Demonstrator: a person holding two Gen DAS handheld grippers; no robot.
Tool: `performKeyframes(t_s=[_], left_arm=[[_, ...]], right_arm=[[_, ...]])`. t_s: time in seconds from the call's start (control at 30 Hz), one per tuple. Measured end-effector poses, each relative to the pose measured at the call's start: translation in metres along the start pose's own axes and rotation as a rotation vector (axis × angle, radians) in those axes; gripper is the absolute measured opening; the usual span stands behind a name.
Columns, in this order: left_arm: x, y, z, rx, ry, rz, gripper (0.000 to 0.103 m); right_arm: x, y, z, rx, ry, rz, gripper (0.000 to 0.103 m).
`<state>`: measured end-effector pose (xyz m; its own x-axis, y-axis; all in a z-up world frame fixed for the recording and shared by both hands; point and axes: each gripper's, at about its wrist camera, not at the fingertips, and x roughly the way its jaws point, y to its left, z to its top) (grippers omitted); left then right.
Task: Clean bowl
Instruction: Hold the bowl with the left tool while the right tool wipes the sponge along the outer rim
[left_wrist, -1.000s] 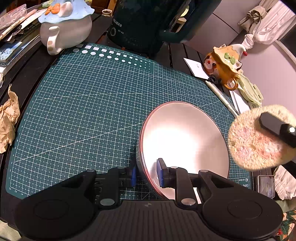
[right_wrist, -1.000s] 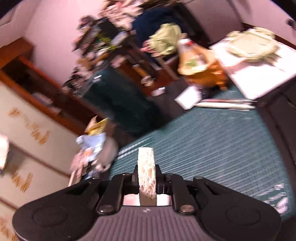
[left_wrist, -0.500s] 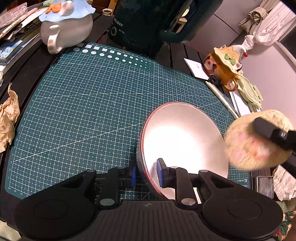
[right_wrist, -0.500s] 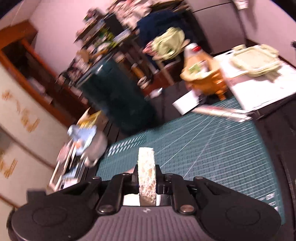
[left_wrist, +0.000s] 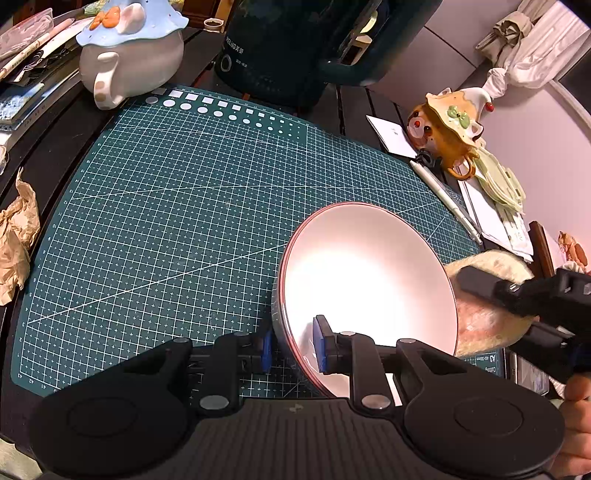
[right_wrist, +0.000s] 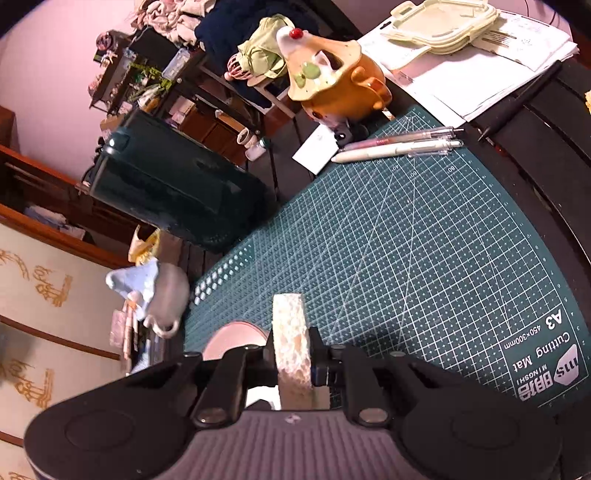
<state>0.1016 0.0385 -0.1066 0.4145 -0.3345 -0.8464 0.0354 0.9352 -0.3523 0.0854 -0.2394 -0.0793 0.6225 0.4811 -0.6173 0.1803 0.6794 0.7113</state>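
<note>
Left tool (left_wrist: 291, 349) is clamped on the near rim of the bowl (left_wrist: 369, 280), one blue pad inside and one outside the wall, holding it tipped so the pale interior faces up and toward the right of the frame. The bowl sits in the lower right of the left wrist view, over the green cutting mat (left_wrist: 177, 206) on the tabletop; whether its base touches the mat cannot be told. Right tool (right_wrist: 293, 363) is pinched narrow on a round loofah-like sponge (right_wrist: 290, 343), held on edge. In the left view the sponge (left_wrist: 487, 325) sits just beyond the bowl's right rim, partly hidden by it, not yet inside; contact with the outer wall cannot be told. In the right view the bowl (right_wrist: 236, 338) shows only as a pale sliver, lower centre, left of the sponge. Judged step: bringing sponge in to begin wiping. Risks: the grip is on a thin rim at one point only, so sideways sponge pressure could twist the bowl between the pads or slip it out onto the mat. The sponge is held on edge, so it could catch the rim instead of clearing it. The orange figurine mug (left_wrist: 448, 136) and pens (left_wrist: 447, 201) lie beyond the bowl, upper right, and could be knocked.
</note>
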Motion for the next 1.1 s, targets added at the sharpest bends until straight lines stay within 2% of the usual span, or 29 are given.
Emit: performKeyframes(t_s=[0.07, 0.2, 0.37, 0.57, 0.73, 0.87, 1.0, 1.1], left_arm=[[0.000, -0.001, 0.000, 0.004, 0.000, 0.003, 0.021], [0.000, 0.003, -0.001, 0.002, -0.001, 0.001, 0.021], [-0.001, 0.006, 0.000, 0.001, -0.001, 0.000, 0.021], [-0.001, 0.010, 0.000, 0.000, -0.001, 0.000, 0.021], [-0.003, 0.010, -0.001, 0.000, 0.000, 0.001, 0.021], [-0.002, 0.003, -0.001, 0.000, 0.000, 0.004, 0.021], [0.000, -0.001, 0.000, -0.003, 0.000, 0.005, 0.021], [0.001, -0.002, 0.000, 0.001, 0.000, 0.008, 0.021]], right_arm=[[-0.004, 0.004, 0.001, -0.022, -0.028, 0.014, 0.013], [0.011, 0.001, -0.004, -0.023, 0.032, -0.032, 0.013], [-0.006, 0.006, 0.004, -0.007, -0.025, 0.025, 0.013], [0.007, 0.003, -0.001, -0.006, 0.027, -0.011, 0.013], [-0.009, 0.008, 0.004, -0.001, -0.030, 0.037, 0.013], [0.006, 0.004, -0.003, -0.004, 0.018, -0.013, 0.013], [-0.009, 0.008, 0.003, 0.001, -0.025, 0.039, 0.013], [-0.003, 0.004, 0.001, 0.010, -0.010, 0.024, 0.013]])
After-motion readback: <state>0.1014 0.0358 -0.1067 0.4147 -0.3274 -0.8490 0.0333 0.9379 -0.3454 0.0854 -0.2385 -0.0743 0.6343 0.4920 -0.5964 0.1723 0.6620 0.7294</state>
